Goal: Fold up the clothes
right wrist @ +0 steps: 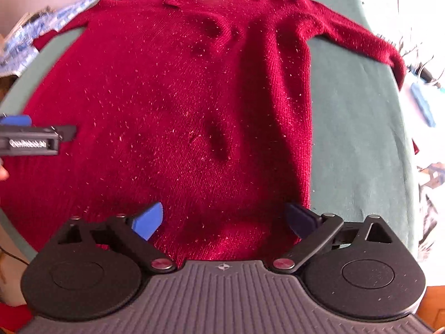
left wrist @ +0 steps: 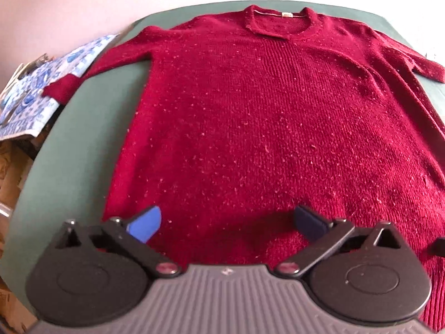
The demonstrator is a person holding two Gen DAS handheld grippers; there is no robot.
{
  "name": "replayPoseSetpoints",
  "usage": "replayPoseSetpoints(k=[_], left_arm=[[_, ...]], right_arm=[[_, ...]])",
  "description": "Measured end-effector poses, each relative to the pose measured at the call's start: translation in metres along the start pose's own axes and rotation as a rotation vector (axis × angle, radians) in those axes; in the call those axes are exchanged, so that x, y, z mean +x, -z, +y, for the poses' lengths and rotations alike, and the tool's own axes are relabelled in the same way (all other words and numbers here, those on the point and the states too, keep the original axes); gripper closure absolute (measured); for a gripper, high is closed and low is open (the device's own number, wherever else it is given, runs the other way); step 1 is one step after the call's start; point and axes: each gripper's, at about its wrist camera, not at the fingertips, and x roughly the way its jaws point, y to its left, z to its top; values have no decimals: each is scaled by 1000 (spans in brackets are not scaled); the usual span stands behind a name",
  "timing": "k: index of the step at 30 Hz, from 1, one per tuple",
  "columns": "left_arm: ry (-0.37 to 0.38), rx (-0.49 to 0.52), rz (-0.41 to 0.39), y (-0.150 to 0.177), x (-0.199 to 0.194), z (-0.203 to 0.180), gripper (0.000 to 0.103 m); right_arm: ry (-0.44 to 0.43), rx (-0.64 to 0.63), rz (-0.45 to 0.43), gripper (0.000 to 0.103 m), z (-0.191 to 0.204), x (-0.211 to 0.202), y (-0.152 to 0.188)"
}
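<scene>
- Red sweater (left wrist: 250, 111) lies flat on the green counter (left wrist: 91, 128), collar far, both sleeves spread out
- Left tongs (left wrist: 228, 222) and right tongs (right wrist: 225, 220) hover wide open over the near hem, gripping nothing
- No fold made yet, so basically everything's left

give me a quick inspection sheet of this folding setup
surface: green table cover, bare strips at both sides of the garment
job's things: red sweater spread flat, neckline at the far edge, both sleeves out sideways, a few wrinkles down the middle
clutter: blue patterned cloth under the left cuff; small blue object past the right edge
grippers: left gripper open over the hem, nothing between the pads; right gripper open over the hem near the sweater's right edge, nothing held
cables: thin wires beyond the right sleeve
surroundings: pale wall behind the table
</scene>
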Motion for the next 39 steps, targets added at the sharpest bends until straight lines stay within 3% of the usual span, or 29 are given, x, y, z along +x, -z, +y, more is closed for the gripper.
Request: replayPoseSetpoints(k=[7,13,15,17,19,20,25,27,28,31,32,33,39], left_arm=[[59,80,-1,-5,4,4,1],[123,140,-19,-6,8,11,1],[141,139,-18,-6,9,13,1],[150,145,-23,-6,9,14,1],[151,157,-30,-5,8,12,1],[149,166,-35,-5,8,11,1],[148,203,-66,-1,5,11,1],[151,200,-74,1,5,14,1],[152,197,-77,2,4,15,1],[156,187,-80,4,3,19,1],[157,184,-81,5,3,20,1],[159,182,-83,6,3,21,1],[140,192,-117,16,-1,28,1]], right_arm=[[41,73,4,2,0,2,-4],[63,127,-4,9,-17,-9,8],[46,208,-10,29,-31,-17,11],[-26,276,-75,55,-39,-29,8],[-46,284,-122,68,-35,-31,0],[-42,272,-133,74,-30,-28,-5],[-51,226,-153,82,-13,-1,-22],[-19,242,-160,92,-25,-2,-22],[-3,251,-159,102,-31,-3,-22],[20,298,-130,103,-47,-7,-24],[-13,313,-141,94,-51,-10,-26],[-39,308,-164,93,-52,-12,-31],[-108,164,-224,93,-23,16,-85]])
